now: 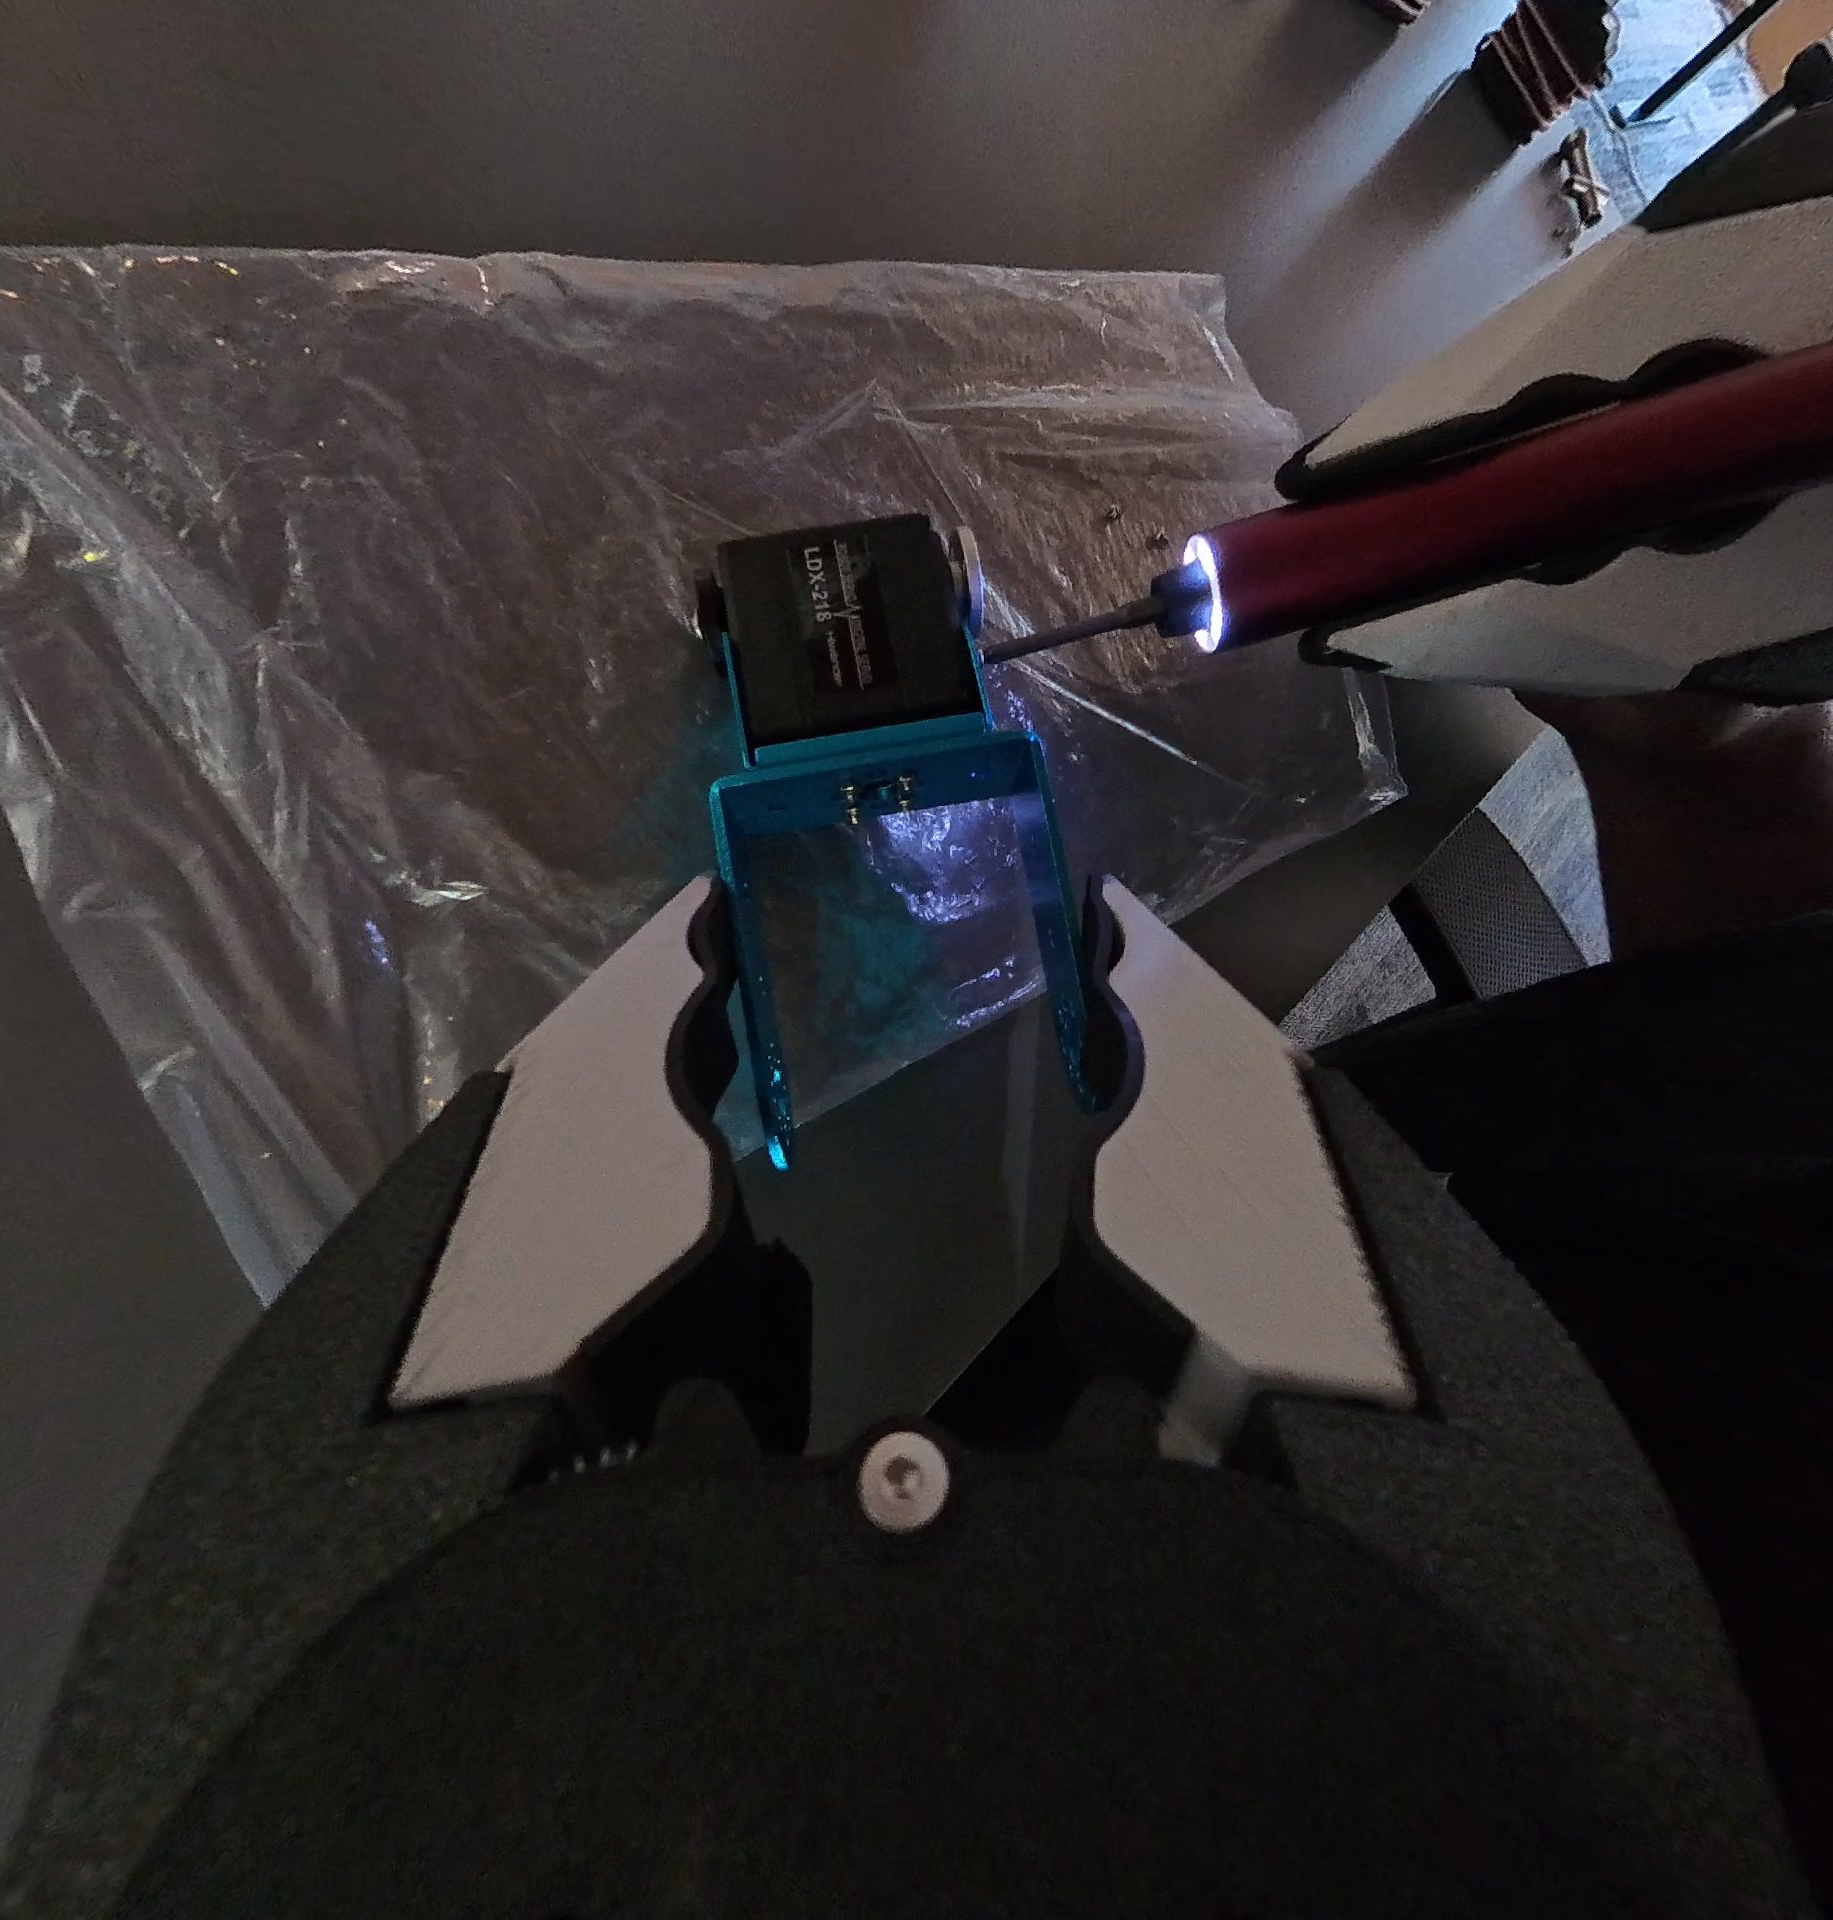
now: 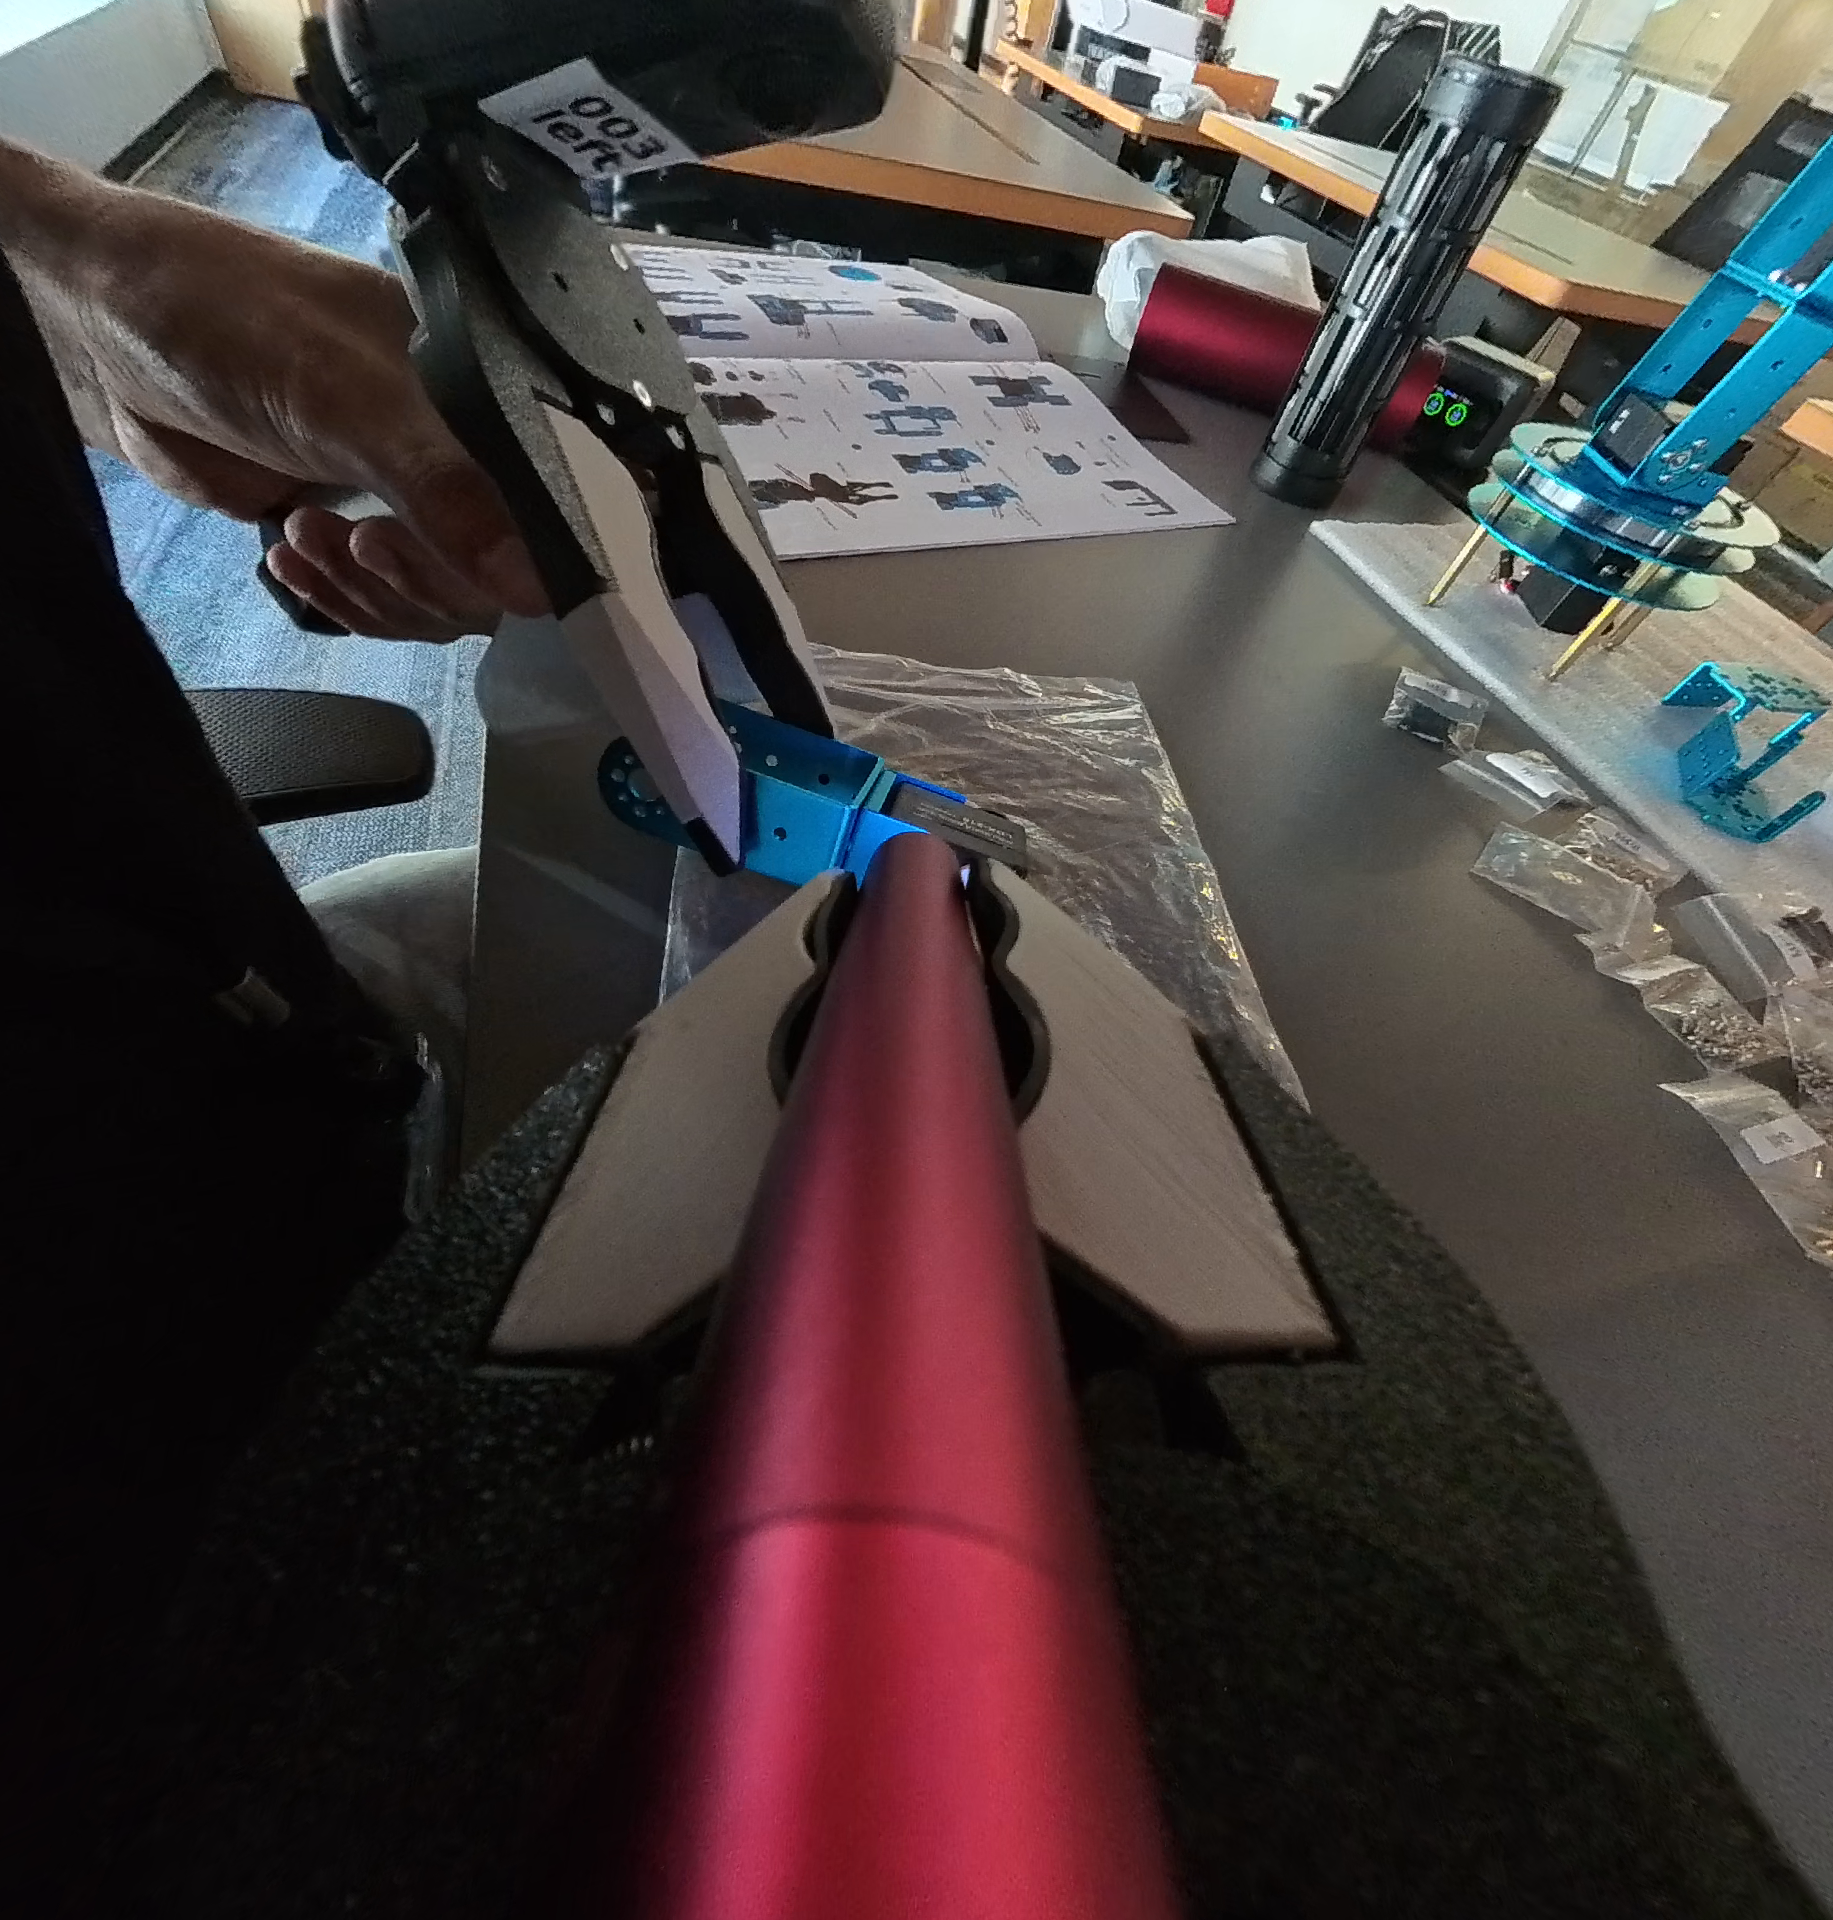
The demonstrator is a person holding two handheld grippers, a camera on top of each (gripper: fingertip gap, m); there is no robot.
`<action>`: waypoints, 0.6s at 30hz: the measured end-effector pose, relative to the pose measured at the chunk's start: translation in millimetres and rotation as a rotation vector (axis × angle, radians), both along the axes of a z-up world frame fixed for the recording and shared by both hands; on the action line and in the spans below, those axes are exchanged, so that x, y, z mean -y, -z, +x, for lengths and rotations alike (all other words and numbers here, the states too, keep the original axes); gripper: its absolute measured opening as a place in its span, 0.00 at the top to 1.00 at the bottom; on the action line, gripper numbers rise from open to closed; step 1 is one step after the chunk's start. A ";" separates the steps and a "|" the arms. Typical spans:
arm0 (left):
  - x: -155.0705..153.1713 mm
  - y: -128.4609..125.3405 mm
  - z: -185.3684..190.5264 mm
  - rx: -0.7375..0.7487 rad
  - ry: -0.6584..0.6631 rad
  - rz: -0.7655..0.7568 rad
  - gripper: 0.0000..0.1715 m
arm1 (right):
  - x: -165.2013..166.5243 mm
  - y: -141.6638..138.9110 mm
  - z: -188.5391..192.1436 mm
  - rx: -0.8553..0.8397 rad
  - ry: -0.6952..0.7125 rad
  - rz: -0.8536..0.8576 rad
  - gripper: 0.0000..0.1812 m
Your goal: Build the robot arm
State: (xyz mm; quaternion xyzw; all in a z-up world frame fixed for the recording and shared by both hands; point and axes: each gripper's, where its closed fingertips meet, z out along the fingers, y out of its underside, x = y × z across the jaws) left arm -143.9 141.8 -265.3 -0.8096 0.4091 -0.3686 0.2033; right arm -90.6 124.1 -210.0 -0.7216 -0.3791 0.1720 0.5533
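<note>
Here blue bracket (image 1: 896, 914) sits clamped inside left gripper (image 1: 901, 997).

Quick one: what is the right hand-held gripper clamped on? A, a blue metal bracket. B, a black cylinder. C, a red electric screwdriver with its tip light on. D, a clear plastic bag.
C: the right hand-held gripper is shut on the red screwdriver, whose lit tip points at the black servo.
</note>
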 end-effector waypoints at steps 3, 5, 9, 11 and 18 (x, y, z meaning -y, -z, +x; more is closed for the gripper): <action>-0.4 -0.5 -0.3 0.009 0.000 -0.009 0.62 | -1.0 -1.2 0.0 -0.004 0.021 0.007 0.88; -0.4 -0.4 0.0 0.005 0.001 -0.004 0.62 | -3.0 -1.2 2.2 -0.014 0.043 -0.006 0.88; -0.8 -0.8 0.1 0.009 0.000 -0.013 0.61 | -3.5 2.1 4.3 -0.004 0.048 -0.022 0.88; -1.1 -0.5 0.6 0.002 -0.003 -0.008 0.61 | -3.9 1.6 4.3 0.001 0.050 -0.015 0.88; -0.6 0.2 0.7 -0.015 0.009 0.006 0.61 | -6.0 -0.9 5.2 -0.018 0.067 -0.016 0.87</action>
